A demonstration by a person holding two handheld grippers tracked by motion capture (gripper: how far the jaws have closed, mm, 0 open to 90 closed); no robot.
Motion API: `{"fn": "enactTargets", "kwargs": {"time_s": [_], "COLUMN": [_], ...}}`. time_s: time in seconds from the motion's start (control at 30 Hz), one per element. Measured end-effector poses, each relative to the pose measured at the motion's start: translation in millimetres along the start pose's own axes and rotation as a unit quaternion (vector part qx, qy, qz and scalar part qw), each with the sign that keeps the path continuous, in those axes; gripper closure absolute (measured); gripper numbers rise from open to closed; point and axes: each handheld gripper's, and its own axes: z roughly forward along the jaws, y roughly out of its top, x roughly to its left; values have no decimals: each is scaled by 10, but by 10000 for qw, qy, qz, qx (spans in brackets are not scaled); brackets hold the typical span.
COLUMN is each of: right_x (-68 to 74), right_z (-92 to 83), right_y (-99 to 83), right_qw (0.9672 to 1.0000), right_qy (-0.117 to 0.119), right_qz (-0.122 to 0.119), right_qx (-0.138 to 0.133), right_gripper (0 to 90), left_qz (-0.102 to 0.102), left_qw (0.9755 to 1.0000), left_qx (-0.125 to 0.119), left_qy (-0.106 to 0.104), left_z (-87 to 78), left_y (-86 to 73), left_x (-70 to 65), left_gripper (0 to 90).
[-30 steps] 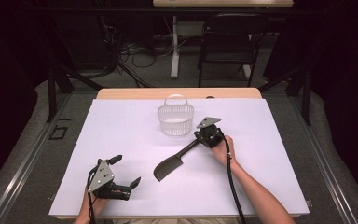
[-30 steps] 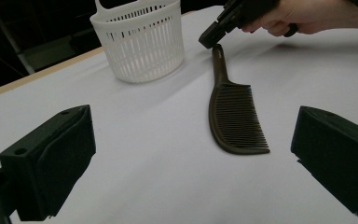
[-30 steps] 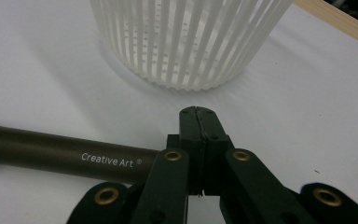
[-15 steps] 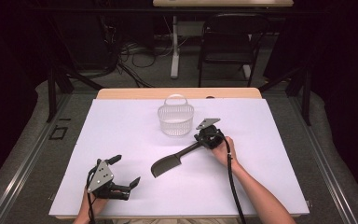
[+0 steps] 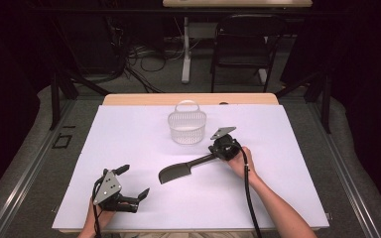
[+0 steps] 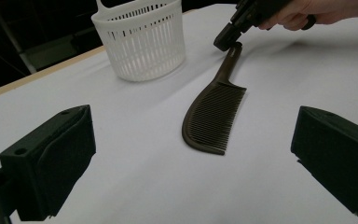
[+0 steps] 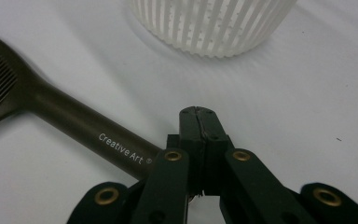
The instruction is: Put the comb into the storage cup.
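Note:
A dark brown comb (image 5: pixel 176 172) lies flat on the white table, teeth end toward the front left, handle running back right. My right gripper (image 5: pixel 214 150) sits at the handle's end with its jaws shut against each other (image 7: pixel 198 114). The handle (image 7: pixel 79 123), printed "Creative Art", passes under the gripper's left link, not between the pads. From the left gripper view the comb (image 6: pixel 212 114) lies ahead, with the right gripper (image 6: pixel 226 39) touching its handle tip. My left gripper (image 5: pixel 135 181) rests near the front left edge, jaws wide open (image 6: pixel 193 175) and holding nothing.
A white slatted basket (image 5: pixel 187 130) with a handle stands upright at mid-table, just behind and left of the right gripper; its wall (image 7: pixel 214 23) is close ahead in the right gripper view. A chair (image 5: pixel 245 47) and cables lie beyond the table's far edge.
The comb has slid a little to the left and toward the back with the right gripper at its handle end. The left gripper has stayed put.

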Motion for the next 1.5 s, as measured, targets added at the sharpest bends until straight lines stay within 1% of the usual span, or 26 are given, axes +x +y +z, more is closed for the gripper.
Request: {"fn": "enactTargets", "kwargs": {"time_s": [0.4, 0.43, 0.53, 0.7, 1.07, 1.27, 1.3, 1.5], "right_x": [47, 49, 56, 78, 99, 118, 128, 145], "right_z": [-47, -60, -83, -124, -148, -158, -164, -183], "right_y": [-58, -62, -69, -87, -99, -102, -107, -111], "right_qw": [9997, 9996, 9996, 9993, 9986, 9983, 9980, 9977], "right_qy": [102, 103, 128, 169, 257, 262, 303, 330], "right_qz": [-37, -69, -56, -50, -91, -104, -106, -96], "right_qx": [204, 246, 251, 338, 448, 506, 547, 591], "right_gripper": [900, 900, 900, 900, 900, 900, 900, 900], "left_qz": [-9, -4, -4, -15, -21, -11, -5, -44], "left_qw": [10000, 10000, 10000, 10000, 10000, 10000, 10000, 10000], "left_qx": [22, 18, 19, 16, 7, 9, 9, 23], "left_qy": [6, 10, 11, 21, 18, 43, 47, 53], "left_z": [9, 9, 7, 8, 9, 2, -1, 17], "left_y": [-1, 0, 1, 0, 1, 4, 5, 0], "left_x": [0, -1, -2, 2, 3, -1, -1, 10], "left_gripper": [0, 0, 0, 0, 0, 0, 0, 0]}}
